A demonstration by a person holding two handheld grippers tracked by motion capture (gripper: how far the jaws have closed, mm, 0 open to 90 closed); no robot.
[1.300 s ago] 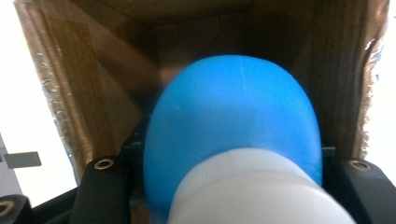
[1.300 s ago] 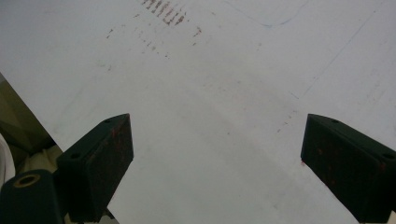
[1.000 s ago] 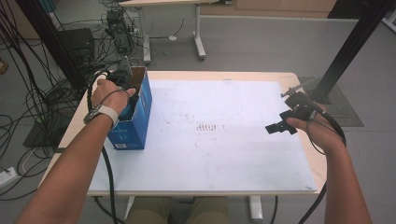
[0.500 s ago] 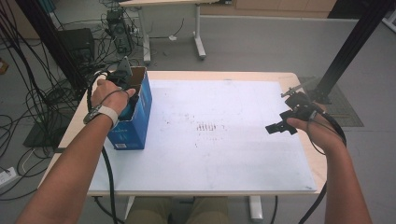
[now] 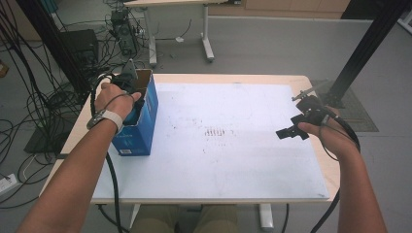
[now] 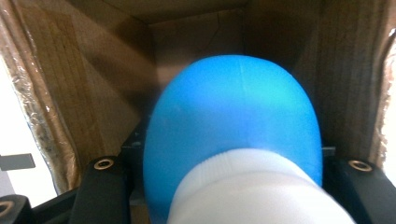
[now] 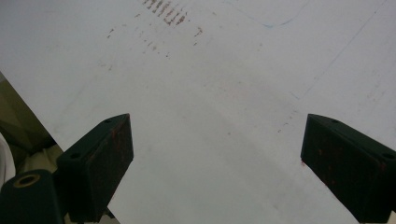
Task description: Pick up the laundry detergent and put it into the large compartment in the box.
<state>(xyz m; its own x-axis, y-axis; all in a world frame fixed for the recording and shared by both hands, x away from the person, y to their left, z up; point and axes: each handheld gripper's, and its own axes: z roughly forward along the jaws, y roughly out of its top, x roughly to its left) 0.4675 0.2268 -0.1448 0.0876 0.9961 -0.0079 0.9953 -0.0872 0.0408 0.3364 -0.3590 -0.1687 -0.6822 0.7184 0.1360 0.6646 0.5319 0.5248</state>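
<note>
At the bottom of the left gripper view, a blue and white object is seen pinched between the jaws of the left gripper, whose black pads press on it from either side. What the object is cannot be told for certain; it is rounded, blue on top with a white ribbed band nearest the camera. Behind it, brown cardboard walls are seen, so the object is judged to be inside the box.

In the high view, the box is found at the left of the frame, standing on the white sheet that covers the counter. The left gripper is reached into the box's open top. At the right of the frame, the right gripper is held above the sheet with its jaws spread and nothing between them; in the right gripper view only the marked white sheet is seen beyond the pads.

The box is not steadied by anything. If the object is pulled out at an angle, the light box may be dragged or tipped along with it. The smooth, rounded object may also slip from the pads if the grip is loosened.
</note>
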